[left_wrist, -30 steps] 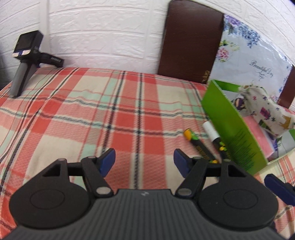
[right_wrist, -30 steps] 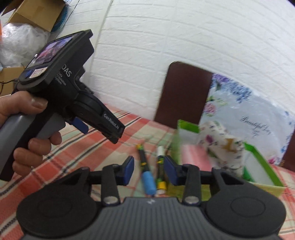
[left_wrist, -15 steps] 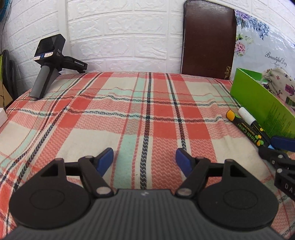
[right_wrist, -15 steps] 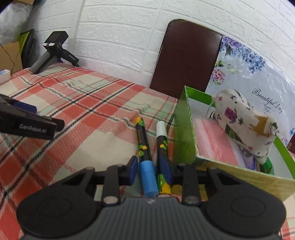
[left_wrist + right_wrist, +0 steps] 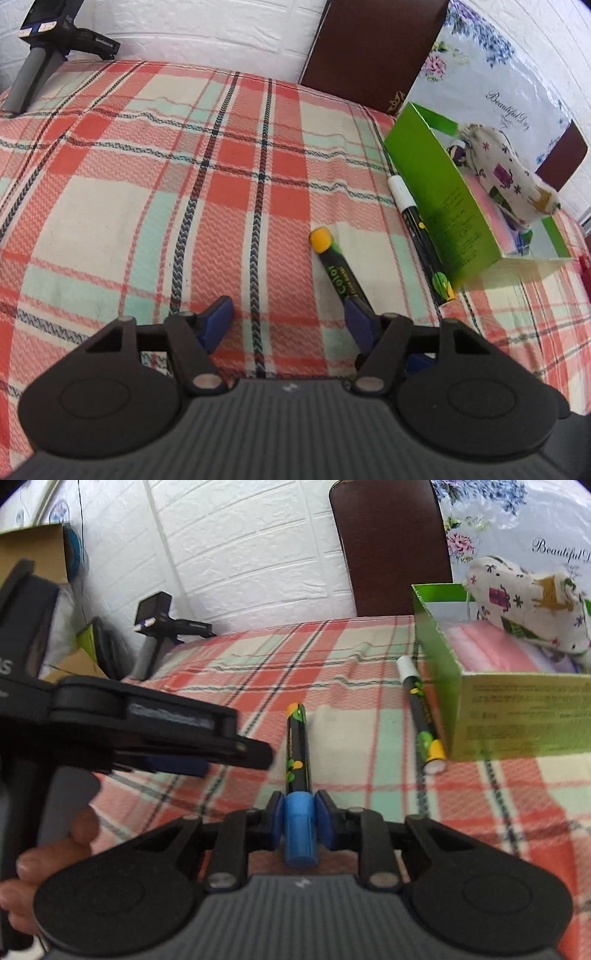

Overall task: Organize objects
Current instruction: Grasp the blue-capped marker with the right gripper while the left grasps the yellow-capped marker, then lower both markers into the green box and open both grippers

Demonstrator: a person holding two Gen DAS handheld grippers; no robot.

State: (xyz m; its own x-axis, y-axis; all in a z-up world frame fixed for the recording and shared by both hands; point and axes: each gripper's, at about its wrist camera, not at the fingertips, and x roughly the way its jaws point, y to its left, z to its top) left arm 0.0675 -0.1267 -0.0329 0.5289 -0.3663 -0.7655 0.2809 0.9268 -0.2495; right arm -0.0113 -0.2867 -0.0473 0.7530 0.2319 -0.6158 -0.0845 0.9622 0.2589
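Note:
My right gripper (image 5: 299, 818) is shut on the blue cap end of a black marker (image 5: 297, 753), which points away from me over the plaid cloth. The same marker shows in the left wrist view (image 5: 334, 264), its yellow end up. A second marker with a white cap (image 5: 419, 709) lies beside the green box (image 5: 439, 653), also seen in the left wrist view (image 5: 415, 221). My left gripper (image 5: 288, 321) is open and empty just left of the held marker; it appears at the left of the right wrist view (image 5: 177, 764).
The green box (image 5: 436, 192) holds a printed cloth pouch (image 5: 509, 177) and pink items. A spare gripper (image 5: 40, 48) stands at the far left corner of the cloth. A brown chair back (image 5: 369, 51) and a floral package stand against the white wall.
My right gripper has closed on the blue-capped marker and drawn it away from the box. My left gripper has swung toward the markers and box.

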